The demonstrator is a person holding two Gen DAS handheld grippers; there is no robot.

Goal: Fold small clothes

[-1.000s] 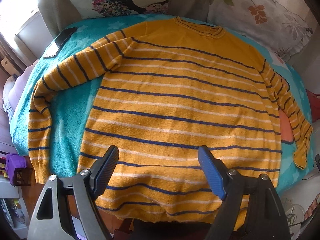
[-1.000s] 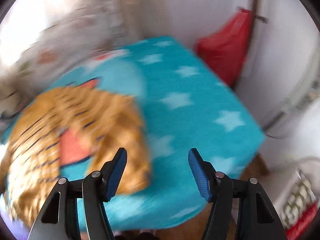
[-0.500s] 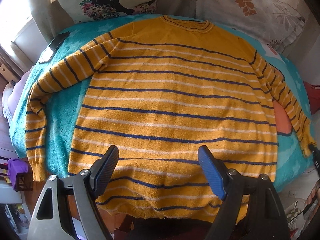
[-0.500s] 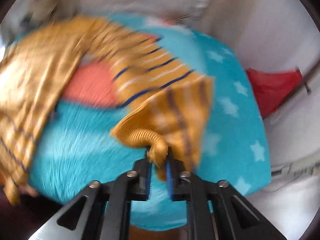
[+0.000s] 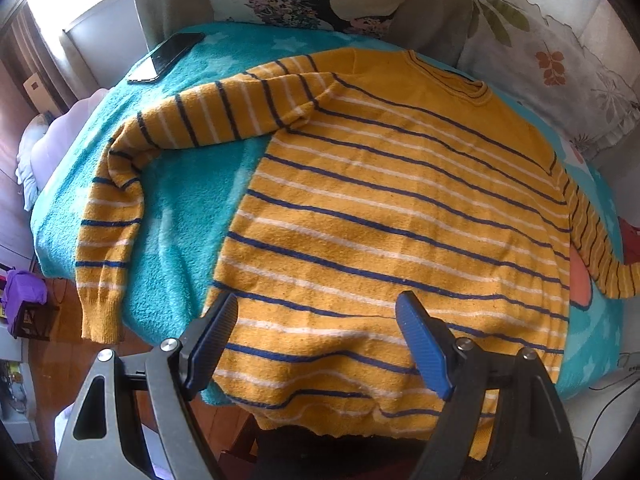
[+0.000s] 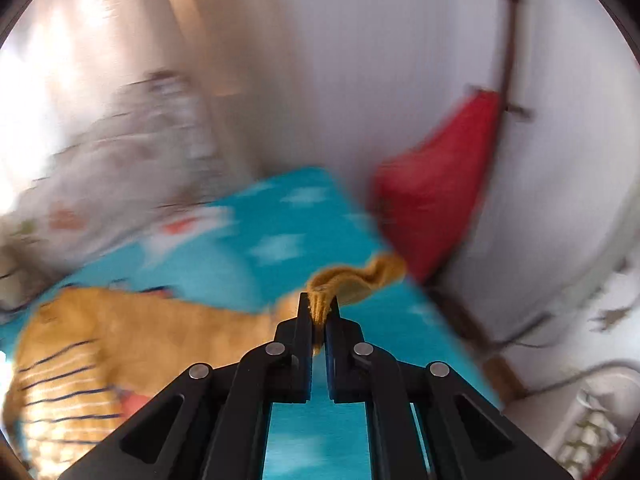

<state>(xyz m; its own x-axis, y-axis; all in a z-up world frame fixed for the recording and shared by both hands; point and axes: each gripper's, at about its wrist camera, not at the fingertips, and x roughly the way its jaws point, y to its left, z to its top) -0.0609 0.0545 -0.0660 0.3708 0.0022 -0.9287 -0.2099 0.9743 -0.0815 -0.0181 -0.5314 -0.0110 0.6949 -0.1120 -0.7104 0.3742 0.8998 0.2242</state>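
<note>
Nearest me, the left tongs [image 5: 316, 344] hung wide open and empty over the hem of the striped sweater [image 5: 392, 208], spread flat on the teal blanket [image 5: 184, 216]. Farther off, the right tongs [image 6: 319, 312] pinched its right cuff [image 6: 352, 280]; that thin bite looked liable to slip if tugged.

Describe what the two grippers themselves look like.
Both look alike. The left gripper has grey-black angular linkage arms with triangular cut-outs, round silver pivot screws, and flat ribbed blue pads on its fingers. The right gripper has the same black linkages and silver screws. No cables, markings or sleeves are visible.
</note>
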